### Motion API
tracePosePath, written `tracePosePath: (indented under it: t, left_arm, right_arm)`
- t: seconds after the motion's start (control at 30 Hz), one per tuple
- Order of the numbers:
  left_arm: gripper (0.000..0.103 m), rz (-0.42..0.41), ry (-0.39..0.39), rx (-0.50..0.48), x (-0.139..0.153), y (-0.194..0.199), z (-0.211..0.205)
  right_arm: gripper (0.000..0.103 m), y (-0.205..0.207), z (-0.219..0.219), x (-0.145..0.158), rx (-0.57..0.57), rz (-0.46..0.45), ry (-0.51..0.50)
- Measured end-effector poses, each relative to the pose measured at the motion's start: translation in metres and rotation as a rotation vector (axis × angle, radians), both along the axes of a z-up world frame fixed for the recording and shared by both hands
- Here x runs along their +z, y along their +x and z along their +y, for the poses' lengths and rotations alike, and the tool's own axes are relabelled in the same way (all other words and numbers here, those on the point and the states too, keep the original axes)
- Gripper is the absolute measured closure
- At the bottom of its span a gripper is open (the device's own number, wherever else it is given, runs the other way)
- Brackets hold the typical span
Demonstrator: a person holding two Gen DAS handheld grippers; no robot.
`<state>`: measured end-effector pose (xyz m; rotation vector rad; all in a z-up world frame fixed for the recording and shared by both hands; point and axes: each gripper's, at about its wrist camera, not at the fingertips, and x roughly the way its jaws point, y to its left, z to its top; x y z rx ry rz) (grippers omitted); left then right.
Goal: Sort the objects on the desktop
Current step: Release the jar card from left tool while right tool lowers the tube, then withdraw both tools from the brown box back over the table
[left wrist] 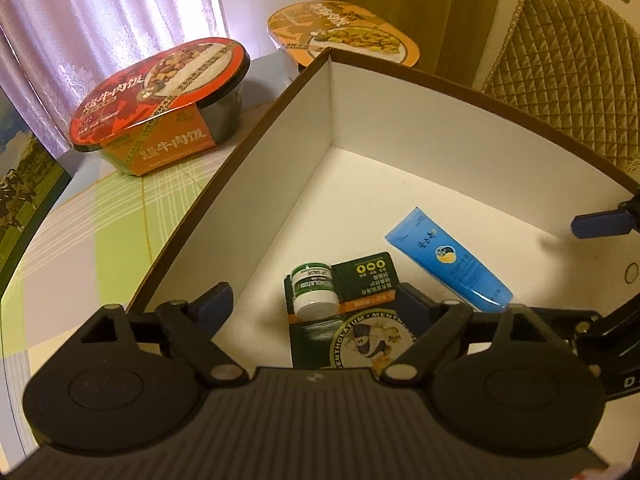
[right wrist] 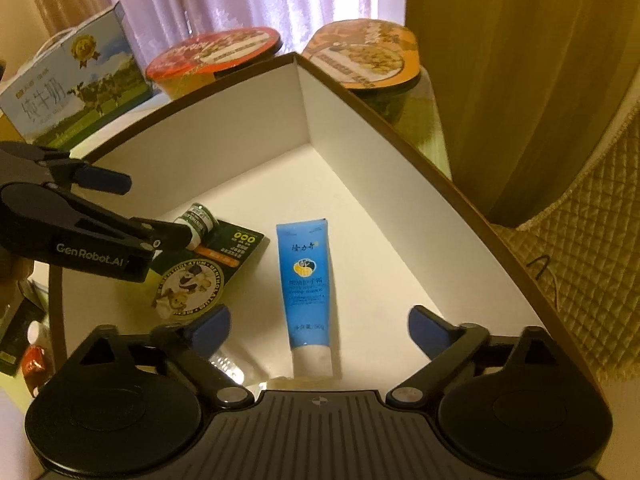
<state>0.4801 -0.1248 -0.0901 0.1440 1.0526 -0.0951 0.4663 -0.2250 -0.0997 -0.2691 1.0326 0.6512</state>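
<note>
A brown-rimmed box (left wrist: 280,160) with white walls (right wrist: 360,140) holds the items. On its floor lies a green Mentholatum blister card (left wrist: 360,280) with a small white-and-green jar (left wrist: 314,290) on it. My left gripper (left wrist: 314,304) hangs open over this card, one finger on each side. In the right wrist view the same card (right wrist: 224,256) and the left gripper (right wrist: 140,208) appear at the left. A blue tube (right wrist: 306,280) lies flat beside the card, its cap toward the camera. My right gripper (right wrist: 320,326) stands open above the tube's cap end and holds nothing.
Behind the box stand a red instant-meal bowl (left wrist: 160,92) and an orange one (left wrist: 344,34) on a plaid tablecloth (left wrist: 100,220). A milk carton box (right wrist: 76,84) stands at the left, with curtains behind. A quilted chair back (left wrist: 568,72) rises to the right.
</note>
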Motion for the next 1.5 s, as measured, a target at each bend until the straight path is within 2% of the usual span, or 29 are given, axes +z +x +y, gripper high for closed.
tracePosePath:
  t: [0.1, 0.2, 0.63, 0.87, 1.5]
  left_arm:
    - [0.016, -0.01, -0.001, -0.006, 0.007, -0.007, -0.001]
    - [0.012, -0.021, -0.002, -0.01, 0.013, -0.015, -0.002]
    - [0.009, -0.072, 0.006, -0.02, 0.043, -0.056, -0.004]
    - [0.007, -0.075, -0.003, -0.021, 0.055, -0.08, -0.006]
    - [0.006, -0.135, -0.022, -0.015, 0.085, -0.155, -0.002]
  right_arm:
    - [0.002, -0.008, -0.005, 0.008, -0.011, -0.011, 0.011]
    - [0.002, -0.016, -0.01, 0.016, -0.031, -0.027, 0.014]
    - [0.002, -0.052, -0.023, 0.039, -0.104, -0.074, 0.03]
    - [0.002, -0.076, -0.029, 0.052, -0.127, -0.07, 0.048]
    - [0.002, -0.141, -0.041, 0.071, -0.182, -0.125, 0.086]
